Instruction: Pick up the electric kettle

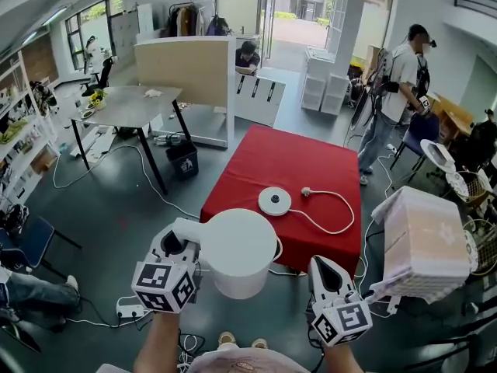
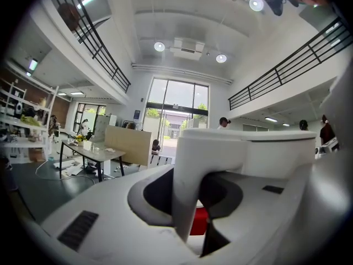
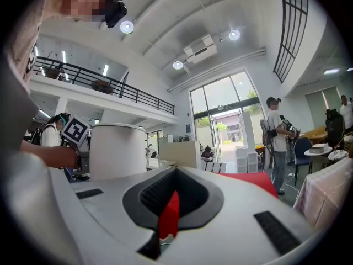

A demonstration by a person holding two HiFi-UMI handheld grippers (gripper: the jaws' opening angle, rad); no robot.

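The white electric kettle point(image 1: 239, 251) hangs in the air off the near edge of the red table point(image 1: 287, 158), lifted clear of its round white base point(image 1: 275, 201). My left gripper point(image 1: 178, 238) is shut on the kettle's handle. In the left gripper view that handle point(image 2: 190, 192) fills the gap between the jaws. My right gripper point(image 1: 322, 266) is to the right of the kettle, apart from it. Its jaws are shut with nothing between them. In the right gripper view the kettle body point(image 3: 117, 150) stands at the left, beyond the right gripper point(image 3: 168, 214).
The base's cord and plug point(image 1: 307, 192) loop across the red cloth. A white cloth-covered box point(image 1: 425, 243) stands close on the right. A power strip point(image 1: 128, 311) lies on the floor at the left. A grey table point(image 1: 132, 106) and a standing person point(image 1: 396, 84) are further off.
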